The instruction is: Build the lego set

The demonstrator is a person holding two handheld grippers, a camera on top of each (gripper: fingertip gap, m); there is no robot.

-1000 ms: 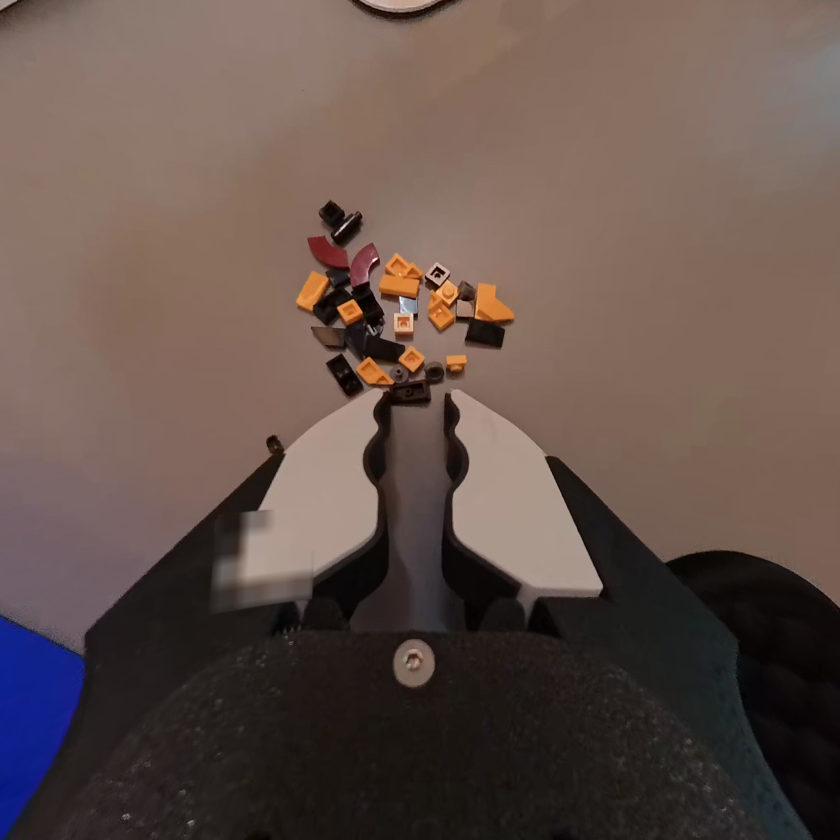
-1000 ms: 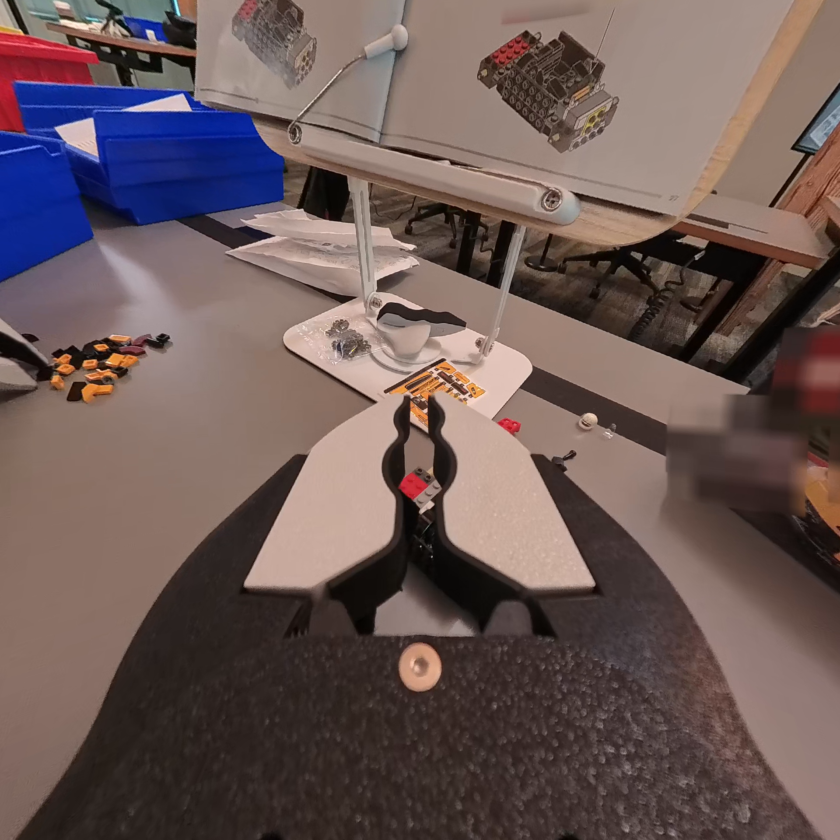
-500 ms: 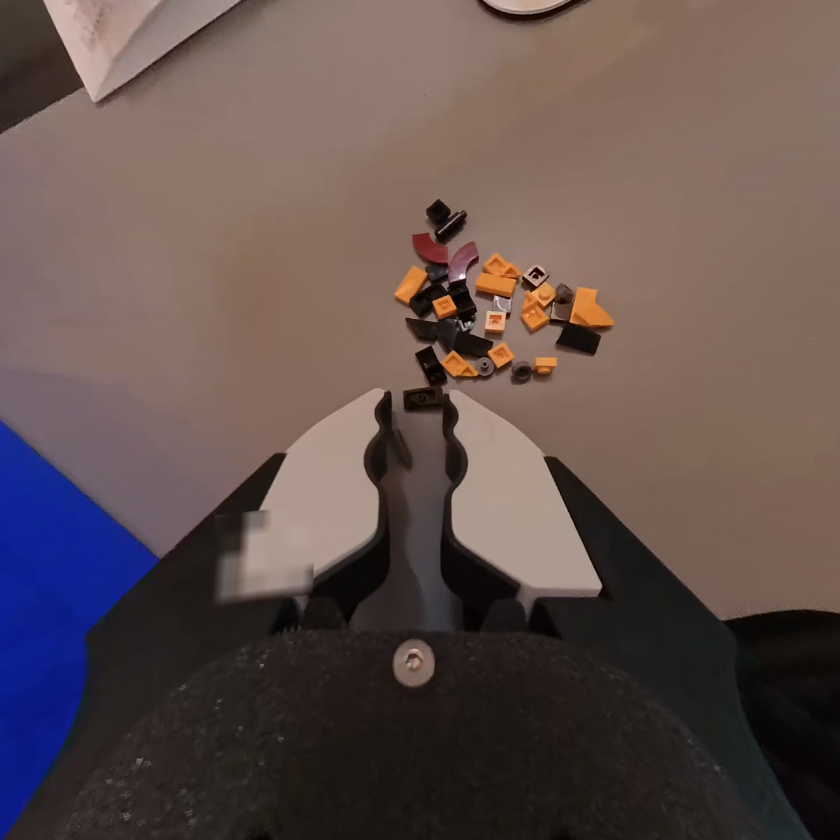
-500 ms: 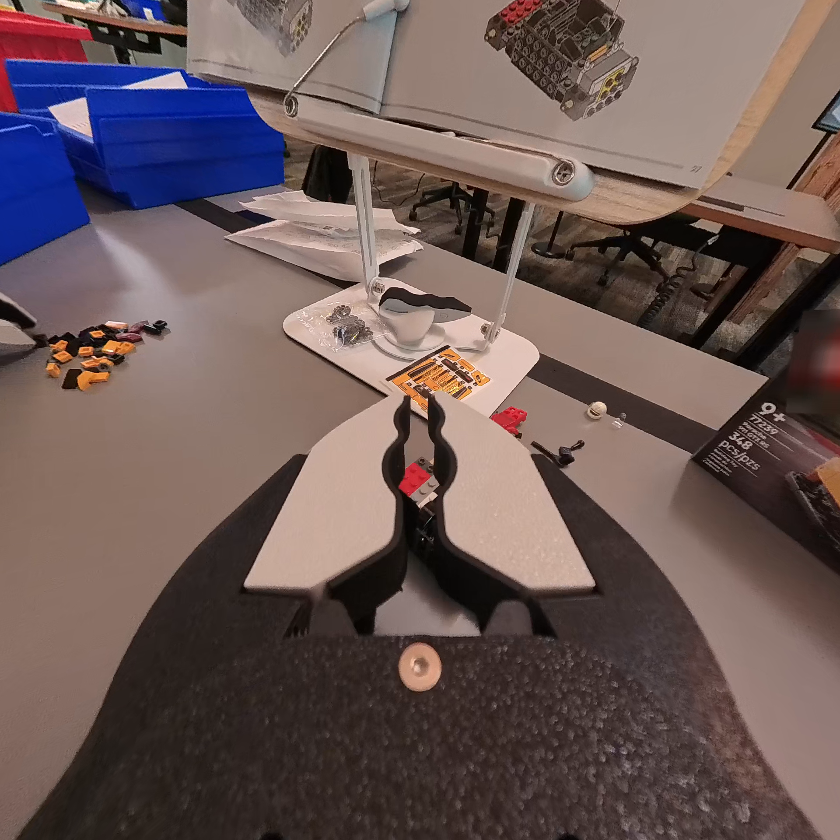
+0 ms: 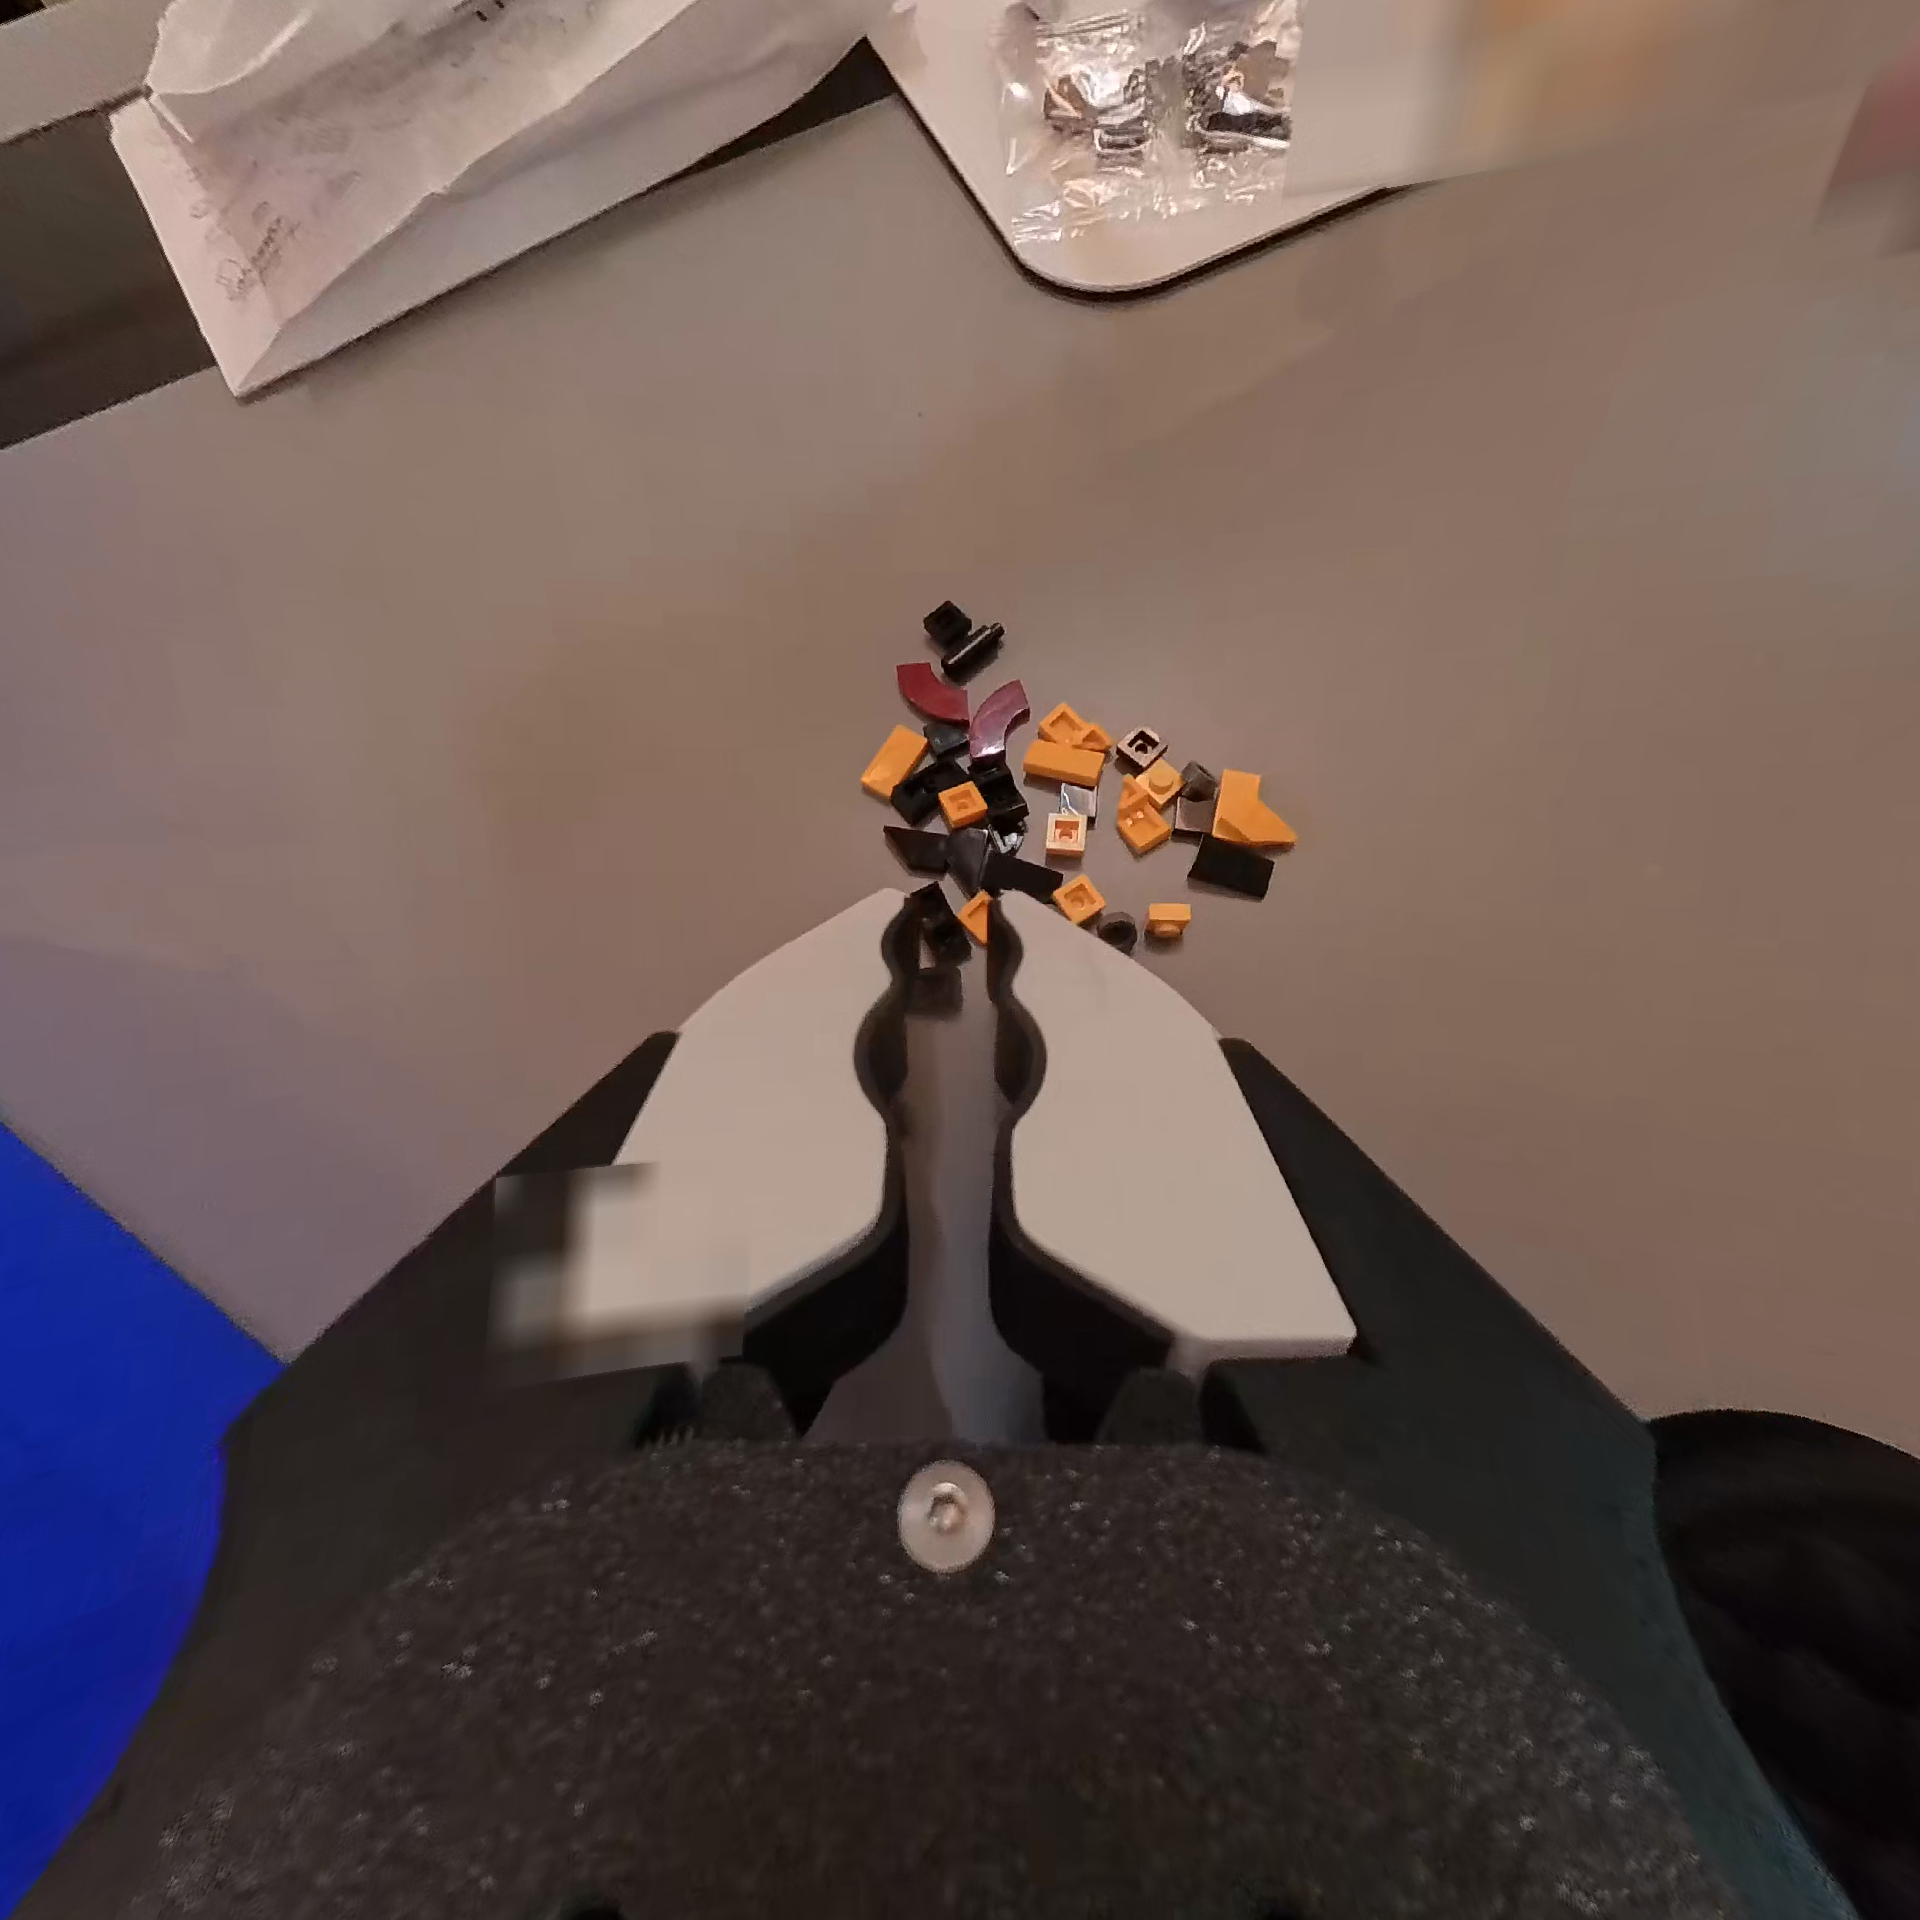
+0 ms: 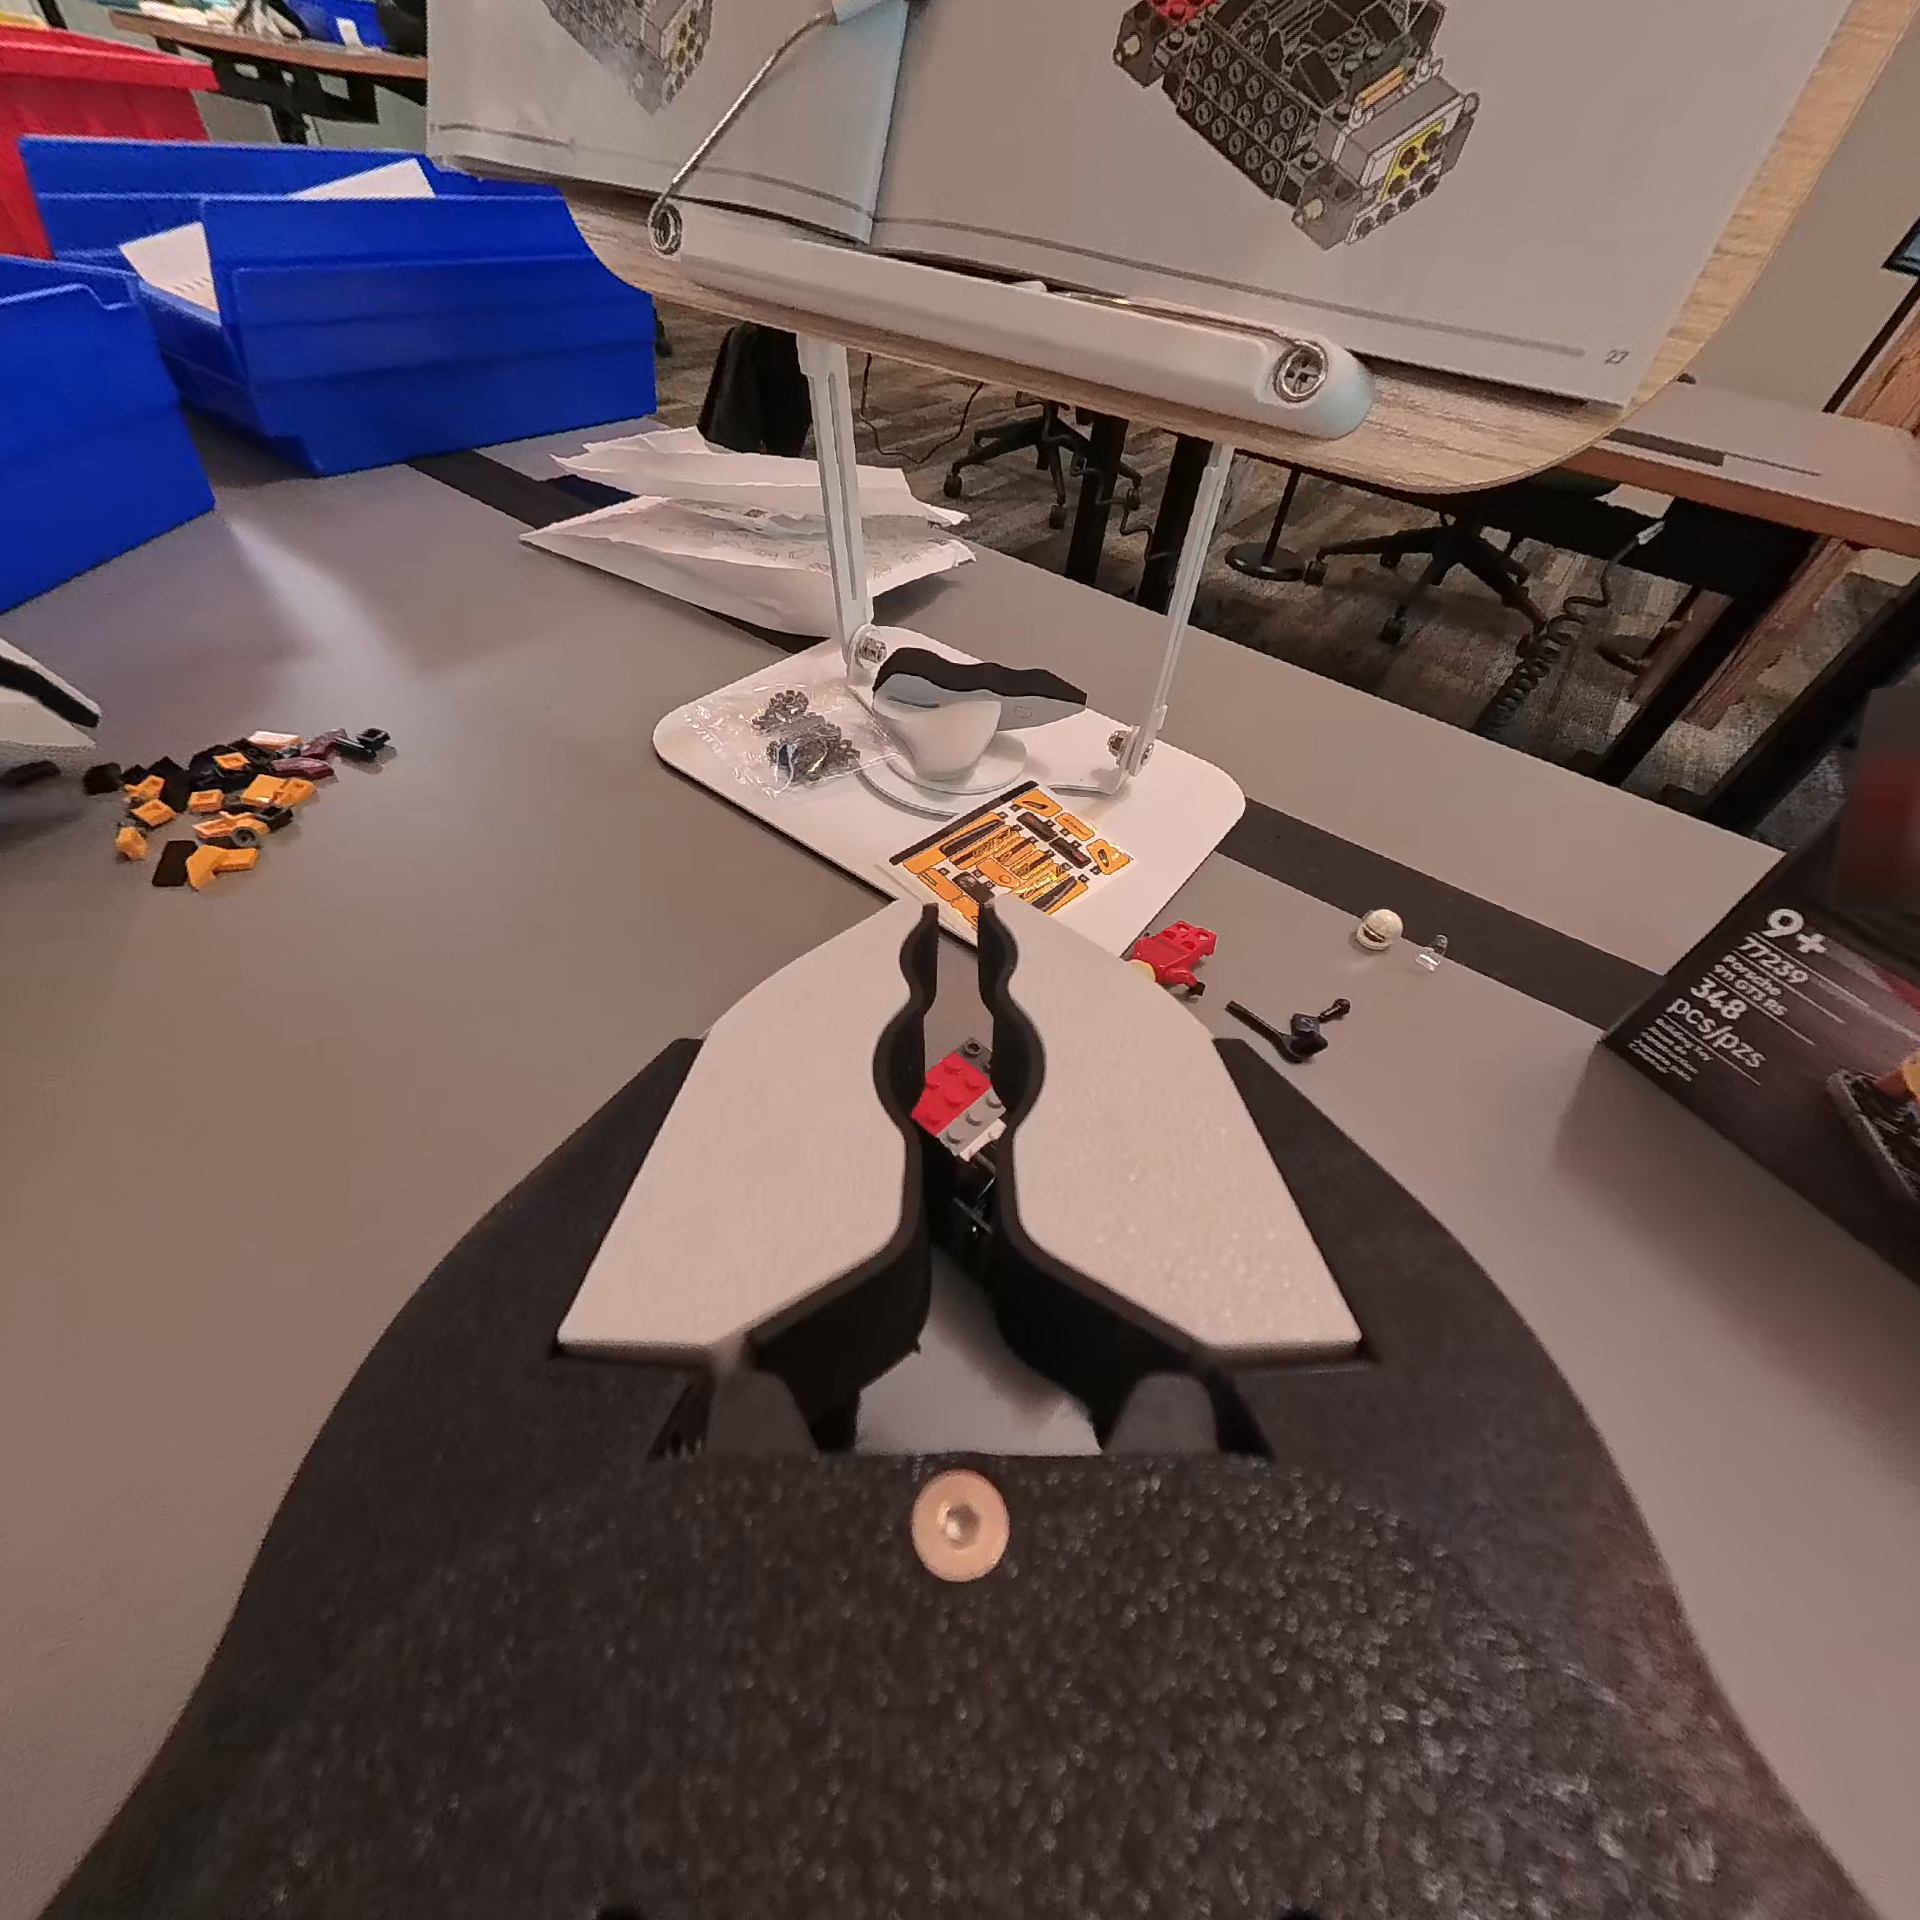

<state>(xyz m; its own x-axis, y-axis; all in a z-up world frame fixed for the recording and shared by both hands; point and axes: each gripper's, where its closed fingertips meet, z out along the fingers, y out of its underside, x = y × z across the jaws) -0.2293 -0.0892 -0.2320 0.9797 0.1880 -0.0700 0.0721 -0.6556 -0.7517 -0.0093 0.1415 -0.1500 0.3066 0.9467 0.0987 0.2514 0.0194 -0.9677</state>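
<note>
A pile of small orange, black and dark red lego pieces [image 5: 1070,790] lies on the grey table [image 5: 520,675]. My left gripper [image 5: 951,920] is at the pile's near edge, its jaws nearly closed on a small black piece [image 5: 935,951]. The pile [image 6: 208,800] and the left gripper's tip [image 6: 42,707] also show at the far left of the right wrist view. My right gripper [image 6: 958,914] is shut on a small assembly of red, grey and black bricks [image 6: 961,1091], held above the table in front of the instruction booklet [image 6: 1143,125] on its stand.
The stand's white base [image 6: 1174,821] carries a sticker sheet [image 6: 1013,852] and a bag of parts [image 6: 800,727]. A red piece [image 6: 1174,951], a black piece [image 6: 1294,1023] and a white round piece [image 6: 1380,928] lie right of it. The set box [image 6: 1787,1039] is at the right, blue bins [image 6: 364,291] and paper bags [image 6: 748,520] behind. Left tips to right tips: about 35 cm.
The left gripper has drawn back and tilted up with the black piece still between its tips; the paper bag and stand base came into its view. The right gripper kept its hold and shifted slightly.
</note>
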